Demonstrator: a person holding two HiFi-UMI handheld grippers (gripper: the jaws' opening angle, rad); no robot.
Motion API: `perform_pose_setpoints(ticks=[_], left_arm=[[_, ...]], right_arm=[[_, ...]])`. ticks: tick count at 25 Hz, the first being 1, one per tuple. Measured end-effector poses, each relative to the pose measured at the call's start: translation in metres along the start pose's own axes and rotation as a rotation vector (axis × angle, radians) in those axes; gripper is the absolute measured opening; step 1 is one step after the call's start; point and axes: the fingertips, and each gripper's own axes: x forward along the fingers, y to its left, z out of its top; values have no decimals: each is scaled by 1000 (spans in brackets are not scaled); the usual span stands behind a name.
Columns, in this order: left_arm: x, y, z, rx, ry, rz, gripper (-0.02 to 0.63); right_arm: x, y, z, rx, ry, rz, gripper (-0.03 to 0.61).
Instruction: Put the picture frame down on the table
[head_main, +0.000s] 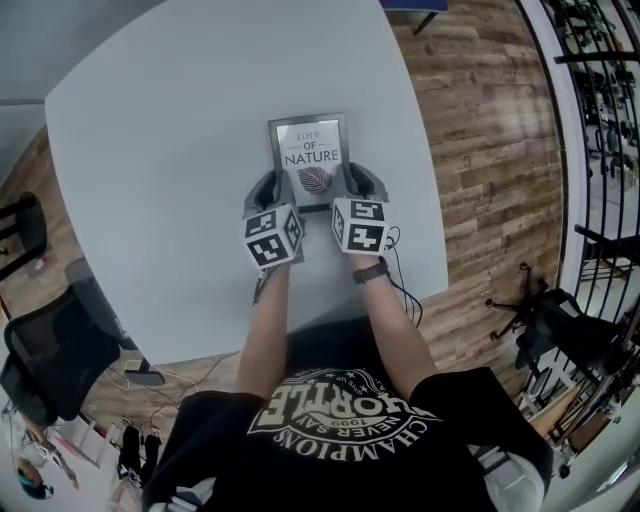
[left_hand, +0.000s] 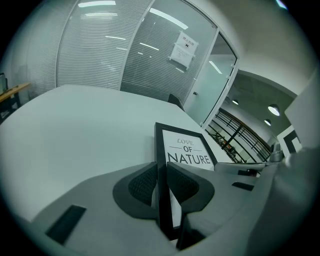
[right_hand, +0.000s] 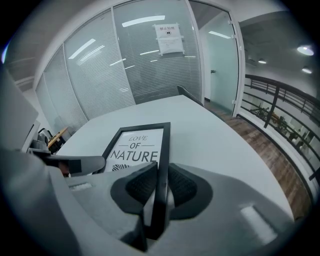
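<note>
A black-edged picture frame (head_main: 309, 155) with a "LOVE OF NATURE" print lies over the white table (head_main: 170, 180), face up, near its front edge. My left gripper (head_main: 268, 190) is shut on the frame's left rim (left_hand: 161, 165), the rim pinched between both pads. My right gripper (head_main: 357, 185) is shut on the frame's right rim (right_hand: 163, 155) in the same way. Whether the frame rests flat on the tabletop or hovers just above it, I cannot tell. The print (left_hand: 189, 151) shows in both gripper views (right_hand: 134, 148).
A black office chair (head_main: 50, 350) stands at the table's near left corner. Wooden floor (head_main: 480, 150) runs along the table's right side, with a dark chair base (head_main: 535, 305) and railings (head_main: 600, 120) beyond. Glass partition walls (right_hand: 145, 60) rise behind the table.
</note>
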Motion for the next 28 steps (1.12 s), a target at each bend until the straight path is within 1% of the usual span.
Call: perform_pose_setpoints(ticks=[10, 15, 20, 25, 28], left_arm=[[15, 7, -13, 10, 44, 13, 68], [20, 11, -18, 9, 58, 16, 69], [20, 9, -20, 12, 62, 4, 69], [21, 11, -19, 2, 91, -22, 69], [12, 8, -16, 25, 91, -33, 69]], right_arm=[[18, -3, -16, 4, 48, -7, 66], [22, -2, -20, -1, 54, -8, 66], [21, -4, -21, 3, 48, -5, 67], [23, -2, -20, 0, 84, 5, 67], [16, 0, -19, -17, 89, 12, 69]])
